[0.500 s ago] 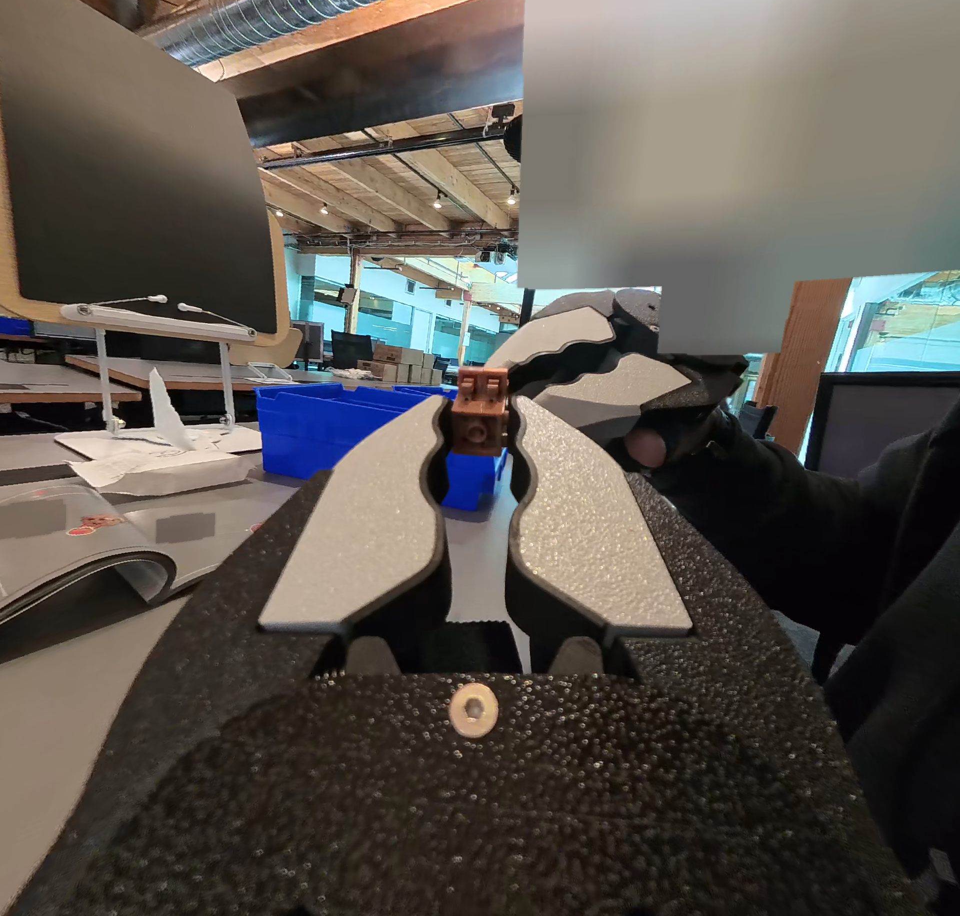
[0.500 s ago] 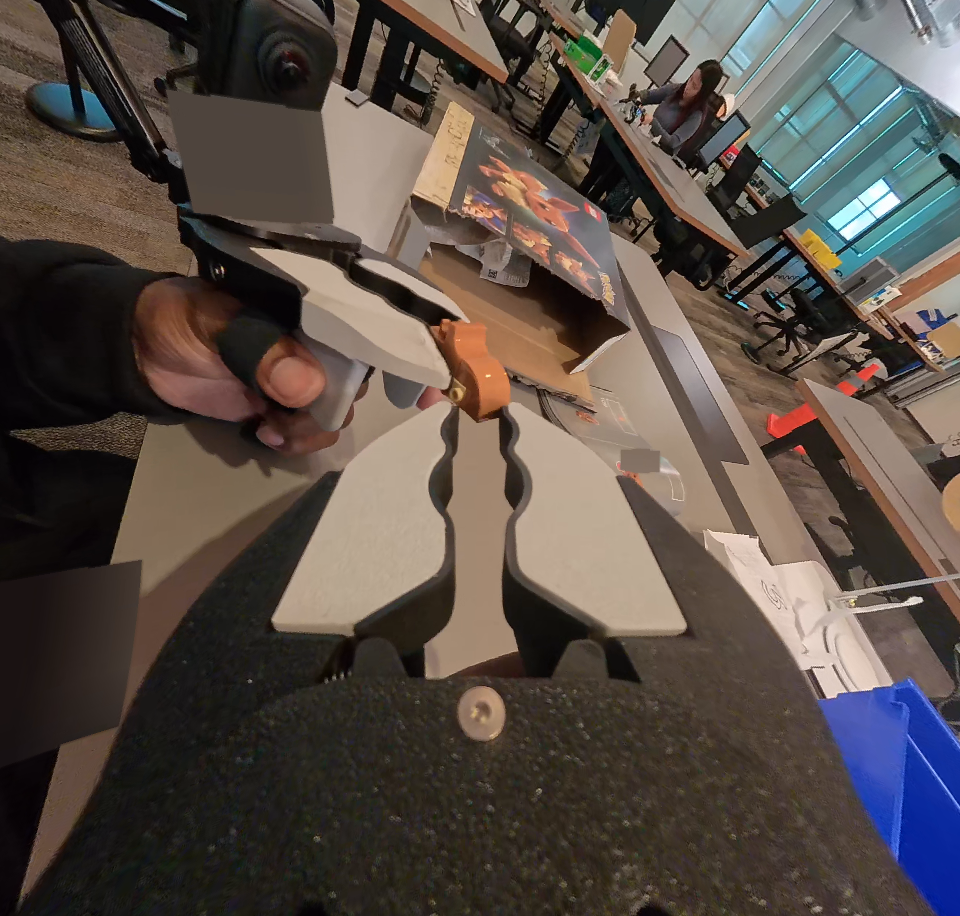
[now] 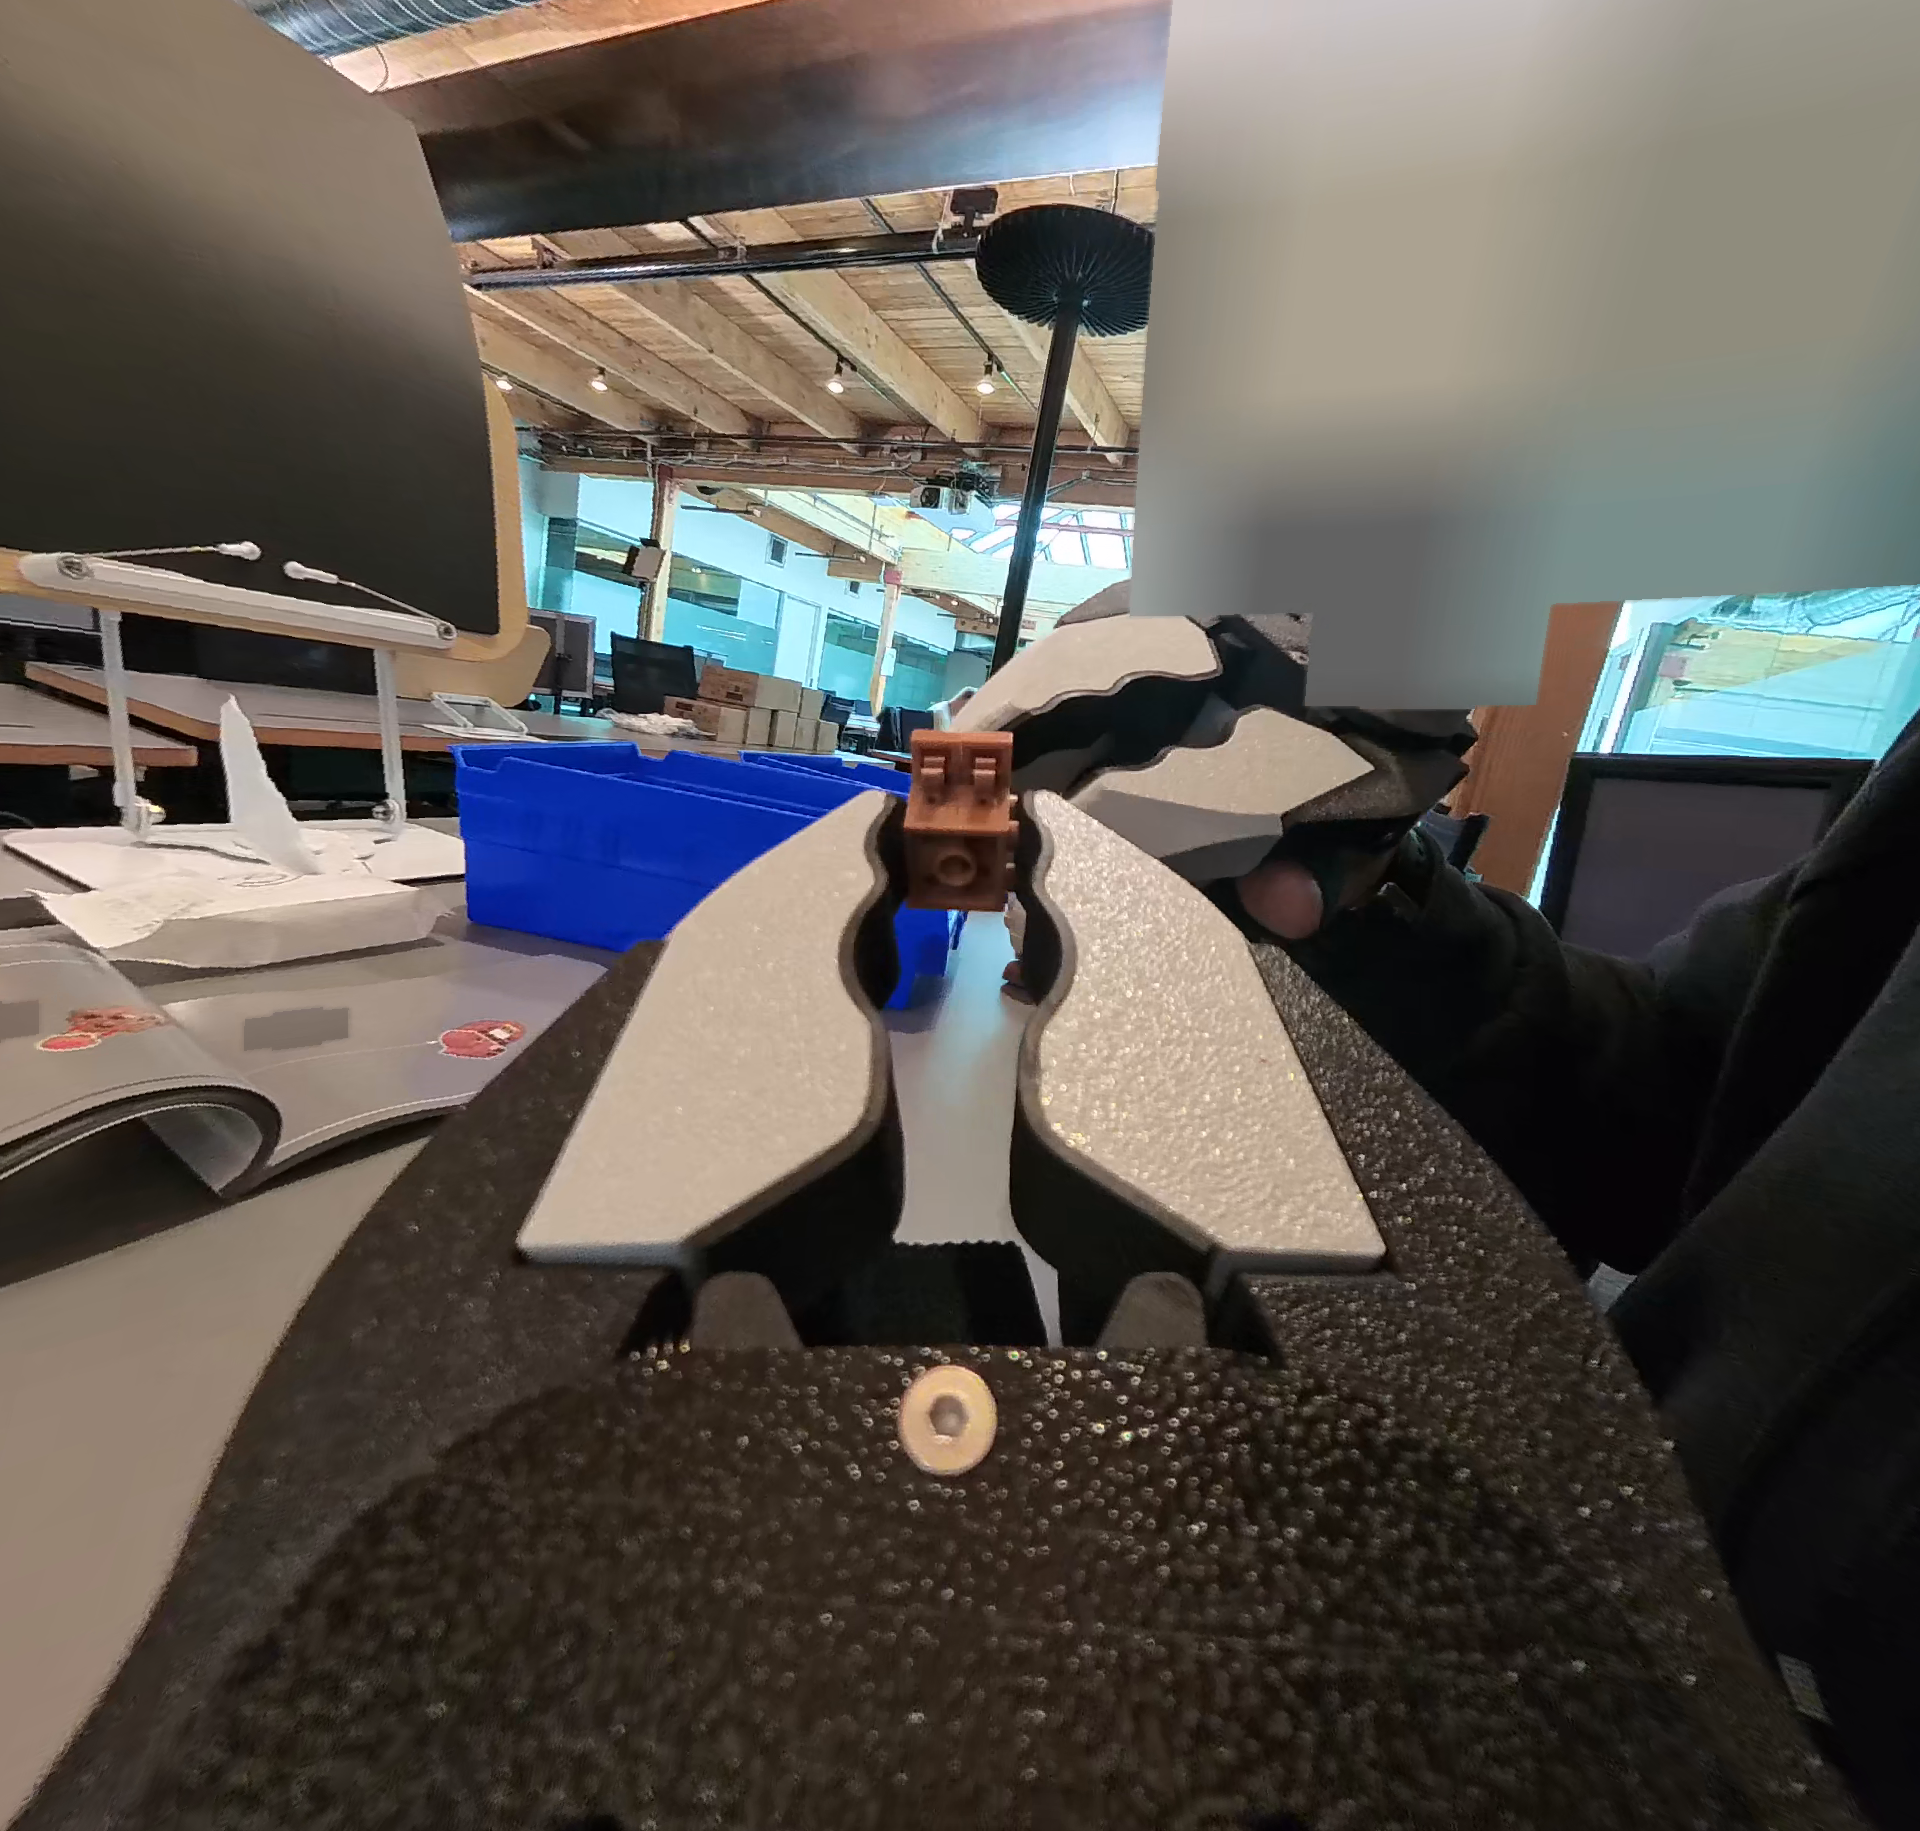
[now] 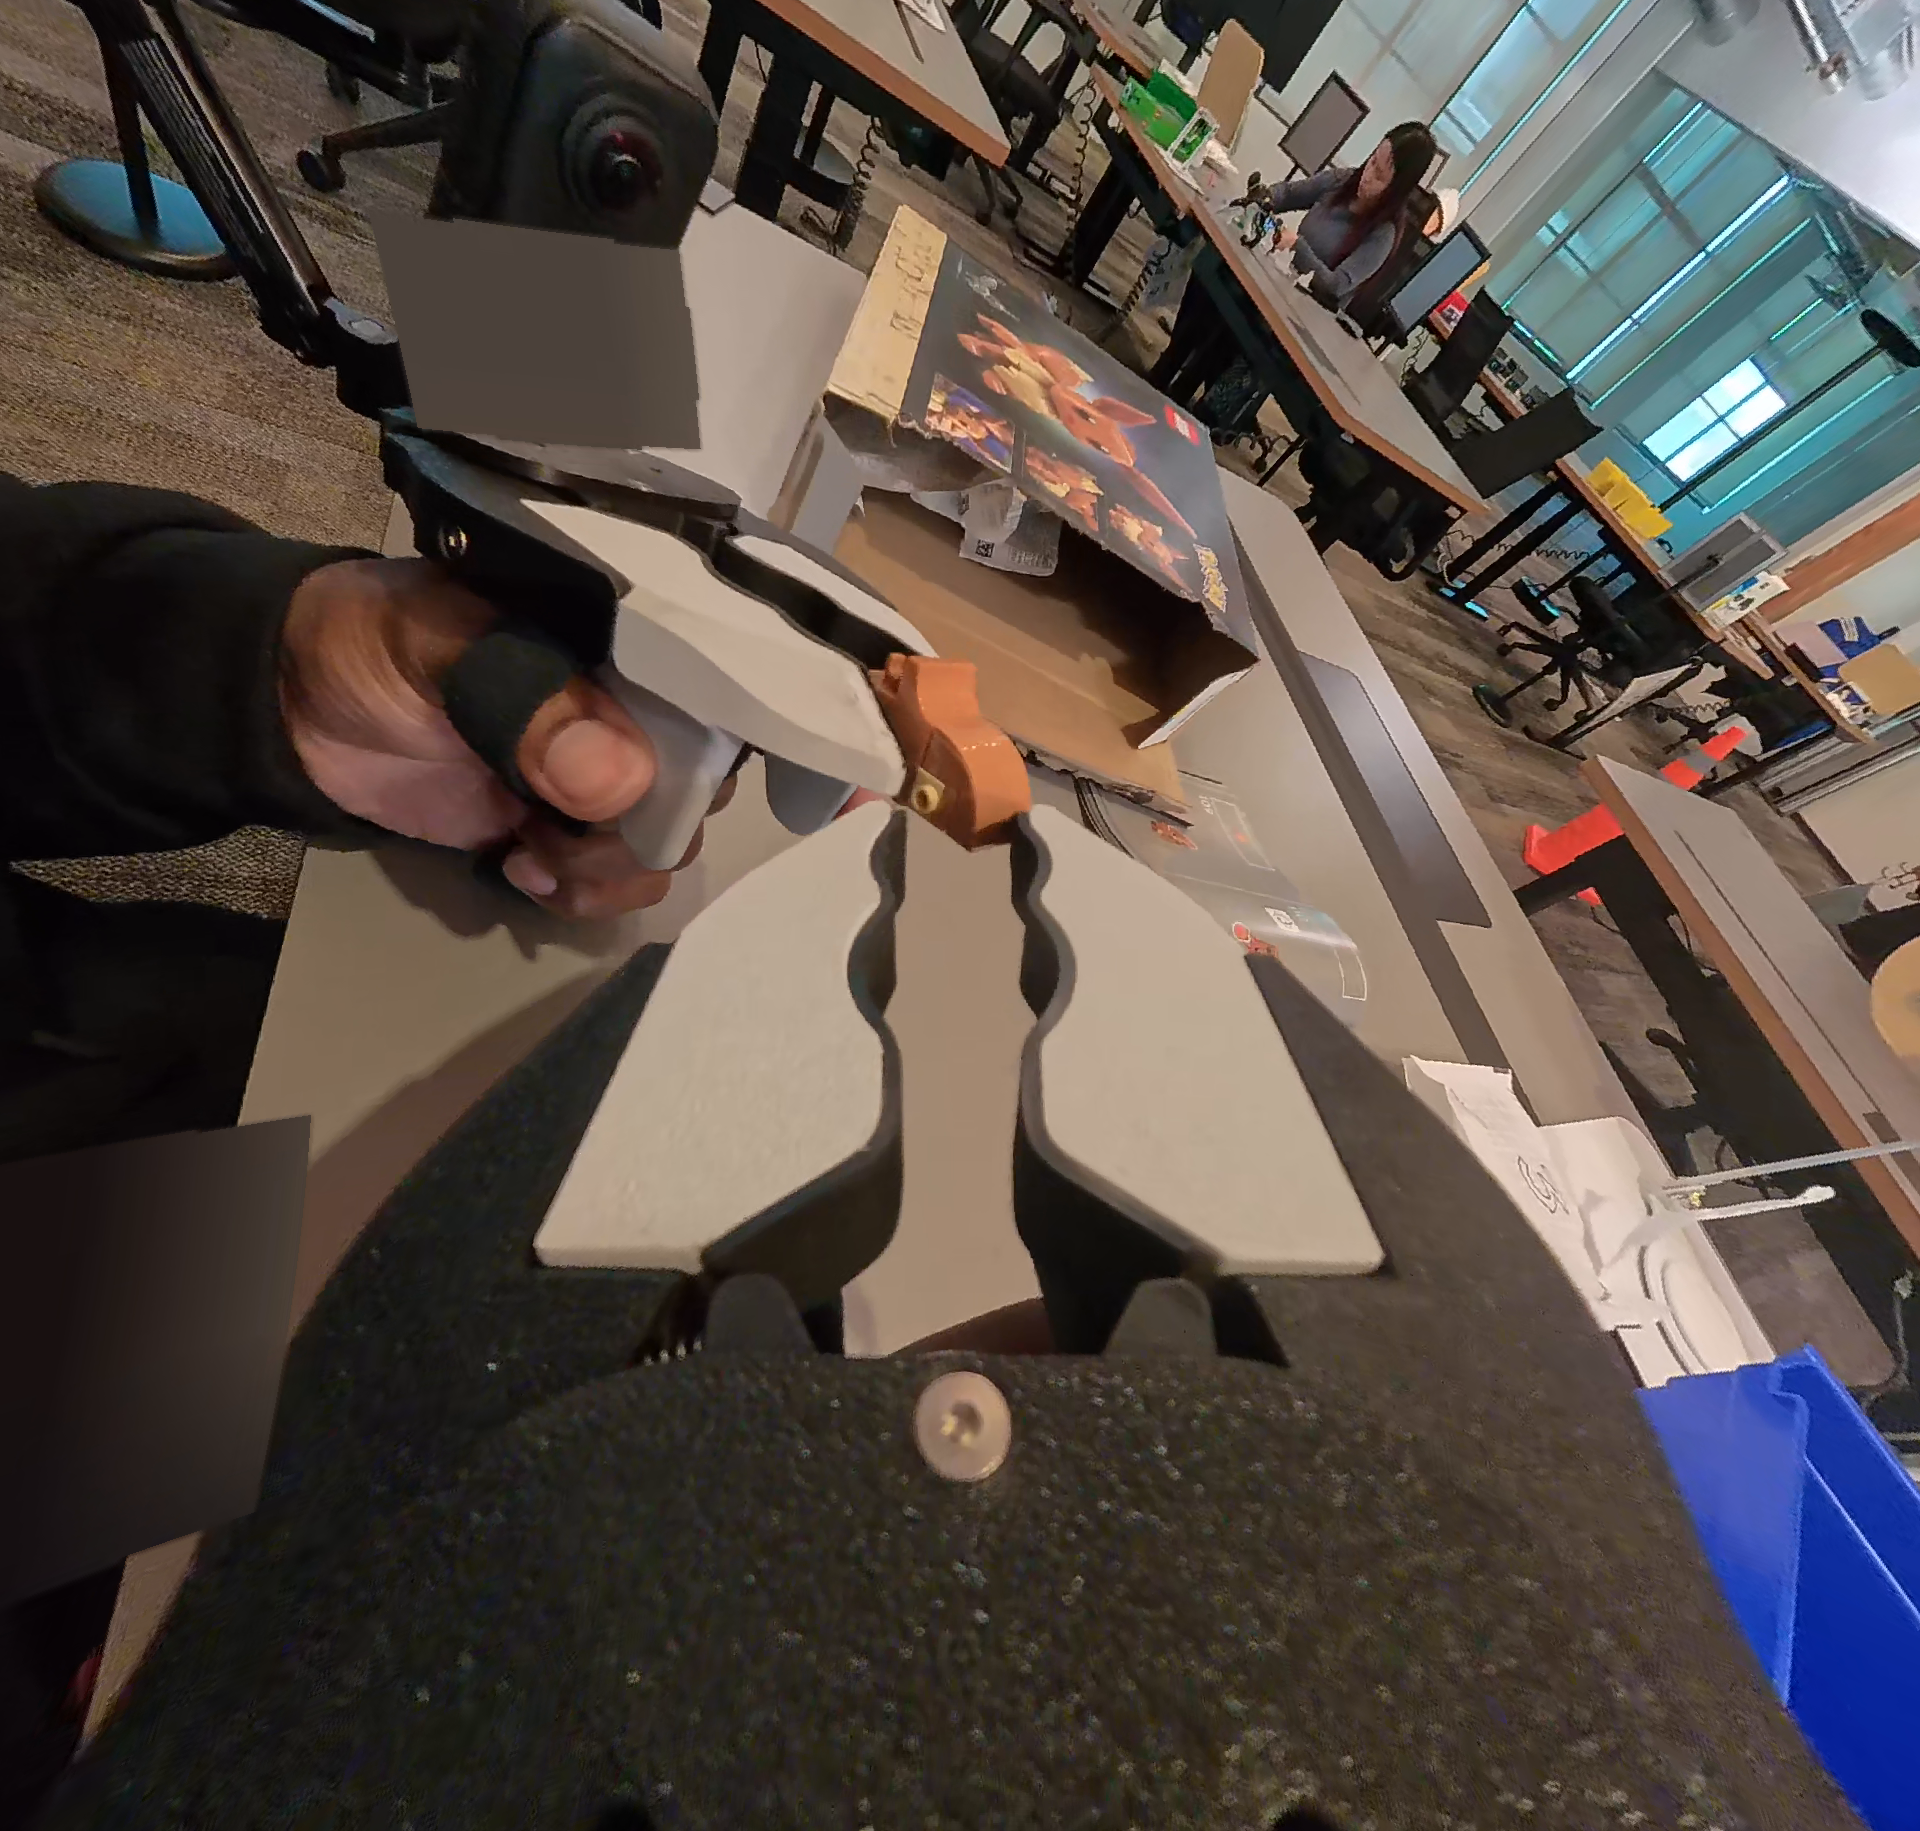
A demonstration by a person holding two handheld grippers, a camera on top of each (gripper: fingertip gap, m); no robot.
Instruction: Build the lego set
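My left gripper (image 3: 958, 846) is shut on a small brown brick assembly (image 3: 958, 836), held up above the grey table (image 3: 156, 1366). In the right wrist view the left gripper (image 4: 883, 732) comes in from the left. The assembly (image 4: 961, 753) there shows an orange-brown curved top and a tan stud. My right gripper (image 4: 956, 831) is open. The assembly's lower corner sits just at the mouth between its fingertips (image 4: 1049, 846), with no firm pinch visible. In the left wrist view the right gripper's fingers (image 3: 1195, 794) reach in behind the assembly from the right.
A blue bin (image 3: 623, 846) stands behind the grippers and shows in the right wrist view (image 4: 1818, 1573). An open booklet (image 3: 208, 1064) and white papers (image 4: 1579, 1210) lie on the table. A torn toy box (image 4: 1060, 451) lies beyond. A person sits at a far desk. Less than 4 cm separates the two grippers' tips.
My right gripper's jaws have widened, and the assembly held by the left gripper now reaches down between their tips instead of sitting just above them. The left grip is unchanged.
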